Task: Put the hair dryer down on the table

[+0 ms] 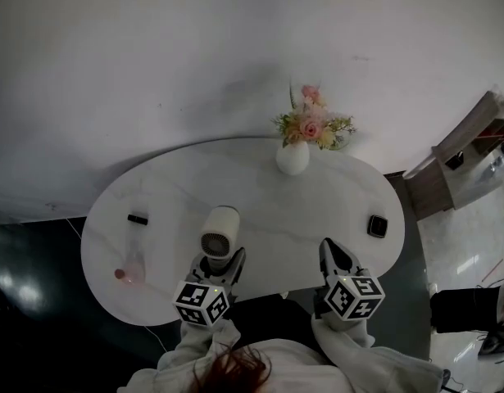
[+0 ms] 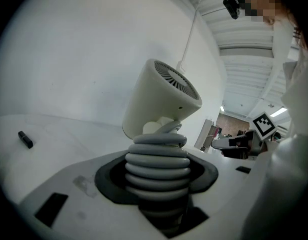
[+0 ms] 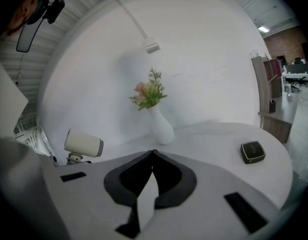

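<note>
The left claw (image 1: 218, 262) (image 2: 157, 170) points forward, its two jaws pressed against the cord-wrapped handle of the hair dryer (image 1: 220, 230) (image 2: 161, 101), which stands upright between them. The right claw (image 1: 332, 248) (image 3: 154, 153) is level with the left claw and well apart to its right. Its jaw tips meet, with nothing between them. Behind each claw sits its marker cube (image 1: 201, 303), and behind the cubes both light sleeves (image 1: 347, 346) run back to the body.
</note>
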